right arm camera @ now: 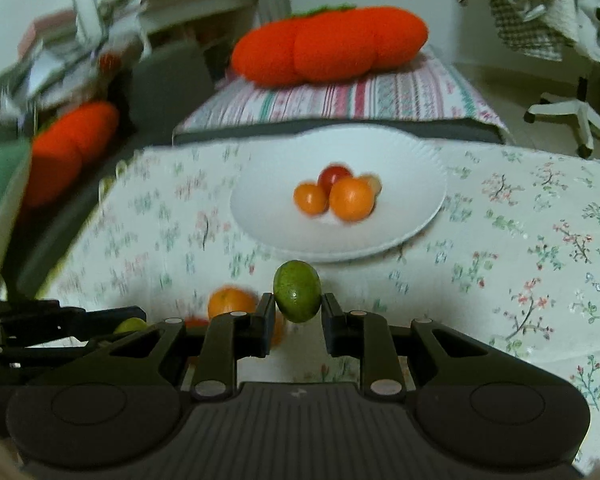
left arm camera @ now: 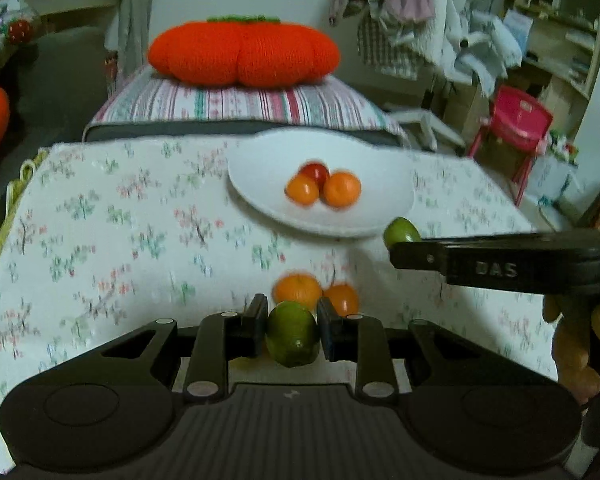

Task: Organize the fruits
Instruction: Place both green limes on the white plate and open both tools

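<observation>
In the left wrist view my left gripper (left arm camera: 292, 320) is shut on a green lime (left arm camera: 293, 334), held just above the floral tablecloth. Behind it two oranges (left arm camera: 298, 290) lie on the cloth. My right gripper (left arm camera: 396, 249) comes in from the right, shut on a second lime (left arm camera: 401, 231) near the front rim of the white plate (left arm camera: 260, 204). The right wrist view shows the right gripper (right arm camera: 297, 305) gripping that lime (right arm camera: 297, 290) in front of the plate (right arm camera: 260, 224), which holds two oranges (right arm camera: 350, 198) and a red fruit (right arm camera: 334, 174). The left gripper (right arm camera: 138, 315) sits low at the left.
The table is covered by a floral cloth (right arm camera: 520, 240). Behind it a striped cushion (left arm camera: 240, 102) carries a big orange pumpkin pillow (left arm camera: 244, 56). A pink child's chair (left arm camera: 516, 120) and hanging laundry are at the back right. An orange (right arm camera: 230, 300) lies left of the right gripper.
</observation>
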A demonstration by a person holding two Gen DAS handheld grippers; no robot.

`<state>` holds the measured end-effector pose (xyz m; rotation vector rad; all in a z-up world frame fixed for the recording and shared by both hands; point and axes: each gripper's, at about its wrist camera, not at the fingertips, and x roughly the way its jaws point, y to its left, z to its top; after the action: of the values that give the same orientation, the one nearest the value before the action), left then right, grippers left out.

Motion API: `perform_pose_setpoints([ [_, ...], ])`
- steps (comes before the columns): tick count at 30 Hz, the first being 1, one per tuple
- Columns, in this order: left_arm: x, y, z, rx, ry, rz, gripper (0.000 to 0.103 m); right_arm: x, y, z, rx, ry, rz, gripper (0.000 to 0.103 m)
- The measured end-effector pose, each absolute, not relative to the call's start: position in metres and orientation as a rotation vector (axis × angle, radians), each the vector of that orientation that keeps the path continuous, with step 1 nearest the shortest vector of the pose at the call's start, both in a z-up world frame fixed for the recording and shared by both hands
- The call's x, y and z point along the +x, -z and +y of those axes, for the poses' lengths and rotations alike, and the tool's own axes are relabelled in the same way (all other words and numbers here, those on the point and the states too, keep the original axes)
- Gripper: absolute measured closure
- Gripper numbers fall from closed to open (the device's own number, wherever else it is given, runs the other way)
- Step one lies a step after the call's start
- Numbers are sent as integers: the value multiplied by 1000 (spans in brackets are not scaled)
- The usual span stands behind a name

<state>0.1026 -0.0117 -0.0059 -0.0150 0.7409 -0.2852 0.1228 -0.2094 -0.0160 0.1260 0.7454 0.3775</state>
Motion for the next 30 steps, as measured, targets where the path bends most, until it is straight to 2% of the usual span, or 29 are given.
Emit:
perform_pose_setpoints([
  [7,126,-4,-16,10,286,644,101,129,4,-219,149,-392,634,81],
  [19,161,0,-20,40,303,523,101,150,8,-215,112,-355,606,81],
  [30,189,20,-38,53,334,555,101,160,14,-218,108,-313,624,81],
])
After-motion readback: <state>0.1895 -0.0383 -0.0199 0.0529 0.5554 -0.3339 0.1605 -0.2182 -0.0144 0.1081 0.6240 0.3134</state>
